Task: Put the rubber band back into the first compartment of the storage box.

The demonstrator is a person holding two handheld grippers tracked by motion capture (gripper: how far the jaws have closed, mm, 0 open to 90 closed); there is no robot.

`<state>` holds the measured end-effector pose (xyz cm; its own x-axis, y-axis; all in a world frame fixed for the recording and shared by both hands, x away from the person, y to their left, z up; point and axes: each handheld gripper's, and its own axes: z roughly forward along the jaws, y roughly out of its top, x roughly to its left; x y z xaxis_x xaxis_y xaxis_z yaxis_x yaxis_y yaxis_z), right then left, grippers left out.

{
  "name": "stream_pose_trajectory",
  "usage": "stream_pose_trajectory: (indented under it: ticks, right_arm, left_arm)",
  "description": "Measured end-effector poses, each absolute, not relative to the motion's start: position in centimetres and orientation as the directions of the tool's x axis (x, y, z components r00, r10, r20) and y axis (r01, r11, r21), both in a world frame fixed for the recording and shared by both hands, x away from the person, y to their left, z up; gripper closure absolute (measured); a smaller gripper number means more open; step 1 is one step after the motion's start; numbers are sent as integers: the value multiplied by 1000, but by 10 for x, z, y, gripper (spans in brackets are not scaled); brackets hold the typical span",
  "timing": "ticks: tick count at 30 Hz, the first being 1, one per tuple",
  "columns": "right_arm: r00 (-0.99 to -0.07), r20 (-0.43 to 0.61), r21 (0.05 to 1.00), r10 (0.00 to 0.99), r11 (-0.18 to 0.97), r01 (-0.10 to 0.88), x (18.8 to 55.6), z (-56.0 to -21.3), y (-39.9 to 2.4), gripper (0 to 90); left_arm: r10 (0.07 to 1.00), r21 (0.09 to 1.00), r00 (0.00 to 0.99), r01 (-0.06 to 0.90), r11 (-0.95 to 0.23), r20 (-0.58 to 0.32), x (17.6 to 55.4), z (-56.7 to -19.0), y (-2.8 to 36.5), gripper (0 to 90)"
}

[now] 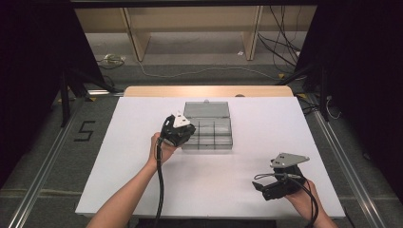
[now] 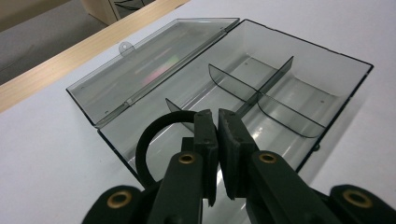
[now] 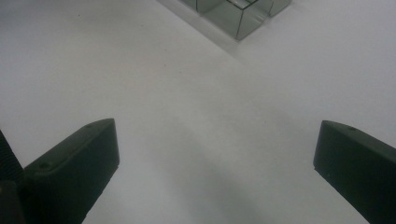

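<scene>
Smoke-grey clear plastic, the compartment box [image 1: 207, 135] sits open near the middle of the white tabletop [image 1: 142, 190], its lid [image 1: 206, 109] folded back flat on the far side. Thin dividers [image 2: 261, 91] split the inside into several cells, and those in the left gripper view are bare.

The left hand-held gripper [image 1: 183, 130] is at the box's left end, held by the person's left hand [image 1: 161, 149], with its cable [image 1: 159, 190] trailing back toward the near edge. In the left gripper view its jaws stand pressed almost together, with only a thin slit between the pads, right over the near-left cell of the box. A black ring-shaped loop [image 2: 152, 144] curves out from the left side of those jaws. It appears to be pinched where it meets them, but I cannot tell for certain whether the pads grip it or it merely passes behind them.

The right hand-held gripper [image 1: 266, 187] rests low near the right front corner of the tabletop, well apart from the box, in the person's right hand [image 1: 302, 194]. In the right gripper view its jaws are spread wide, with nothing but bare white surface between them, and a corner of the box [image 3: 243, 18] shows at the top edge.
</scene>
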<state>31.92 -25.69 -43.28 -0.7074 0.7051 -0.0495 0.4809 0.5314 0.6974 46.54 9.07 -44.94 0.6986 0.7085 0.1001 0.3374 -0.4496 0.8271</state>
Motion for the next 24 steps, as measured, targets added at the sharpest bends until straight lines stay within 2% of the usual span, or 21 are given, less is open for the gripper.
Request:
stream_pose_trajectory:
  ticks: [24]
  right_arm:
    - [-712, -47, 694, 700, 536, 481, 320, -434, -257, 11]
  left_arm:
    - [734, 804, 668, 370, -466, 119, 490, -458, 88, 850]
